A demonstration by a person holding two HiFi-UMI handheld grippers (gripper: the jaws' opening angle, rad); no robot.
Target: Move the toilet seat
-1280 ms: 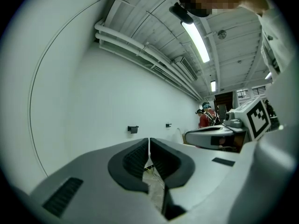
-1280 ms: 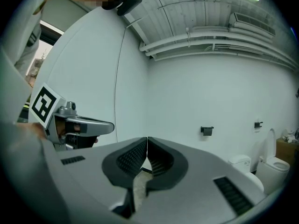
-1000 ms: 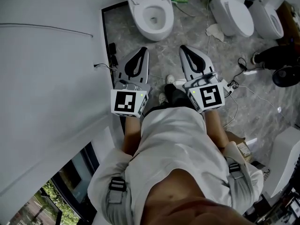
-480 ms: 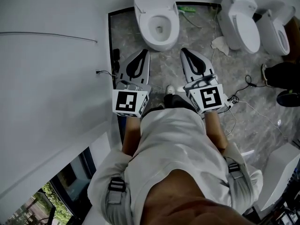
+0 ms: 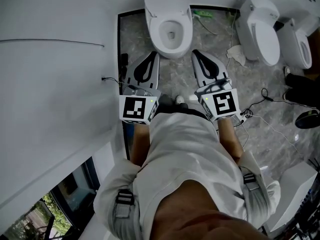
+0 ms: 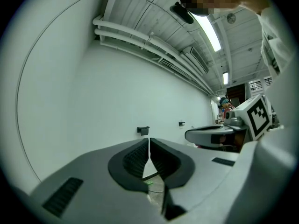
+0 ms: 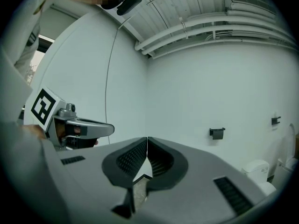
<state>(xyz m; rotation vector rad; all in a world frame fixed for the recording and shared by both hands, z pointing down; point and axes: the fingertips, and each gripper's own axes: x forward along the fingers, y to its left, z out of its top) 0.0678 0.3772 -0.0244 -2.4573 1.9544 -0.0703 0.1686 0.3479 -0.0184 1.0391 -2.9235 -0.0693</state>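
Note:
A white toilet stands at the top of the head view against the far wall, its bowl uncovered and the white seat ring lying around it. Both grippers point level toward it and stop just short of its front rim, touching nothing. My left gripper is shut and empty, its pads meeting in the left gripper view. My right gripper is likewise shut with nothing in it. Each gripper shows sideways in the other's view, the right gripper and the left gripper.
A white wall runs close along the left. Two more toilets stand to the right, with crumpled paper and cables on the grey floor. A black wall fitting hangs ahead.
The person has walked forward with both shut grippers. The toilet now lies nearer the gripper tips, and the other toilets have slid right in the head view.

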